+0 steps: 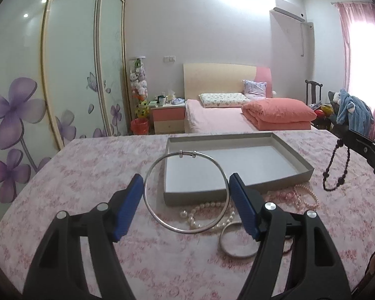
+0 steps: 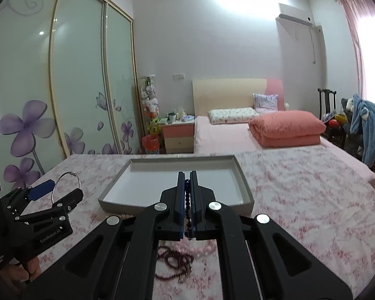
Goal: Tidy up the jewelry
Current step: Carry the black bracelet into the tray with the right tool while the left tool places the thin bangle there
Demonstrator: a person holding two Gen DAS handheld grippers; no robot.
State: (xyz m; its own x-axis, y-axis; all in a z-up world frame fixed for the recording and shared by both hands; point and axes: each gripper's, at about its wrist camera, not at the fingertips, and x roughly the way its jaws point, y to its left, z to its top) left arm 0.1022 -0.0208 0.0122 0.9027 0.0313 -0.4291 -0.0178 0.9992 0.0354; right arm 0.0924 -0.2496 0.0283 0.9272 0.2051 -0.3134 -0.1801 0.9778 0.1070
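Note:
My left gripper (image 1: 186, 187) holds a large silver ring necklace (image 1: 152, 215) between its blue pads, lifted above the floral cloth near the grey tray's (image 1: 300, 160) front edge. My right gripper (image 2: 187, 175) is shut on a dark bead strand (image 2: 187, 200); in the left wrist view the strand (image 1: 336, 172) hangs in a loop from it at the right of the tray. On the cloth lie a white pearl strand (image 1: 195, 218), a silver bangle (image 1: 233, 248), pink bead bracelets (image 1: 305, 196) and a dark red bead string (image 2: 175, 262).
The tray (image 2: 245, 187) is shallow and holds nothing, sitting mid-table on the pink floral cloth (image 1: 87, 187). Beyond the table are a bed (image 1: 225, 120), a nightstand (image 1: 167, 117), a wardrobe (image 1: 62, 75) at left and a chair with clothes (image 1: 350, 112) at right.

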